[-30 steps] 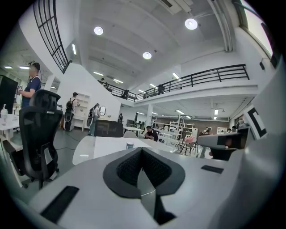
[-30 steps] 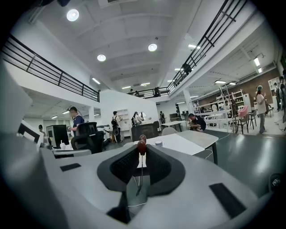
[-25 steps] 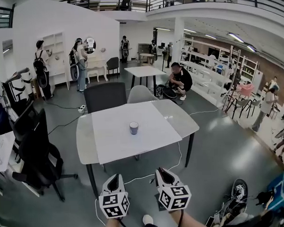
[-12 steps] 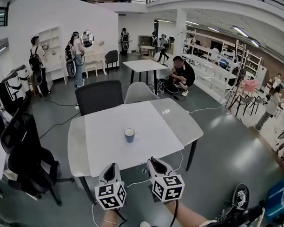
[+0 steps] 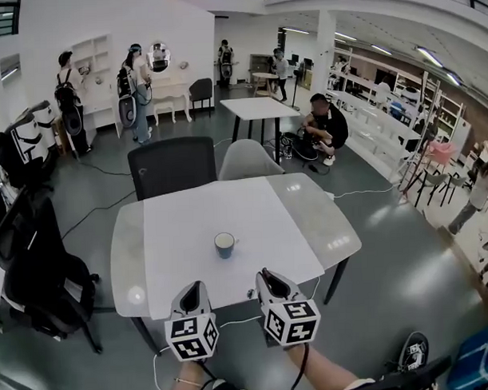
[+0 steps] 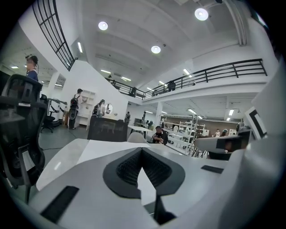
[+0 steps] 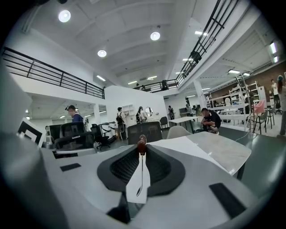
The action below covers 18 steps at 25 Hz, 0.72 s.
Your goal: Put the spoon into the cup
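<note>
Spoon (image 7: 141, 170) pinched lengthwise in the right tongs (image 7: 142, 144), reddish end at the tips, bowl back toward the camera, probably carried so for the drop. Left tongs (image 6: 141, 149) pressed together on nothing, held alongside as a spare. Cup (image 5: 224, 244) upright on the white desk (image 5: 181, 224), at 12 o'clock from both tongs, apart from them, seemingly empty; spoon not yet in.
</note>
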Tool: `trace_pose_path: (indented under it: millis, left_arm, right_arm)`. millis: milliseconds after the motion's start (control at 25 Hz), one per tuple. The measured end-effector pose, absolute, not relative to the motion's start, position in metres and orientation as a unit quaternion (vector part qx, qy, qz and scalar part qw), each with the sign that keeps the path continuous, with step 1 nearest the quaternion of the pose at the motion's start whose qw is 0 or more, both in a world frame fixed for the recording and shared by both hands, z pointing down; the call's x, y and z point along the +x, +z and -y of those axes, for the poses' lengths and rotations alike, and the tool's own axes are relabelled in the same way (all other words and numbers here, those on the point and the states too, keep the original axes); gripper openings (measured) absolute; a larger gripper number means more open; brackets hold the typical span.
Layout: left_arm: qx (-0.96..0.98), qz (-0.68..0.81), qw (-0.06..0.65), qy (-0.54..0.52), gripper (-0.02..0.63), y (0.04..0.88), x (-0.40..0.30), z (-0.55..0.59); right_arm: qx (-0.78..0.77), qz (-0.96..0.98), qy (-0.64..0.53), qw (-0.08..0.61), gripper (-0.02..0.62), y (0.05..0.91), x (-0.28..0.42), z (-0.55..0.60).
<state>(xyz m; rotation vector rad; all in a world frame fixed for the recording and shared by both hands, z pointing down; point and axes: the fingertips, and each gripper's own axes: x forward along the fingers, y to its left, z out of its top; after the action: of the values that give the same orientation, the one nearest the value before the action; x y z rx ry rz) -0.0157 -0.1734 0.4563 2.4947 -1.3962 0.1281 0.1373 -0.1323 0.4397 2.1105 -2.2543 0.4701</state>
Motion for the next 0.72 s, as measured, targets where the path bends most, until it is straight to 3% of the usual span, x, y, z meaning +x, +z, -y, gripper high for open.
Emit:
trace_pose_path:
  millis: [720]
  left_arm:
    - [0.859, 0.486, 0.158, 0.031, 0.011, 0.465, 0.019, 0.316]
  right_arm:
    - [0.679, 0.719, 0.145, 0.008, 0.066, 0.438, 0.177, 0.269]
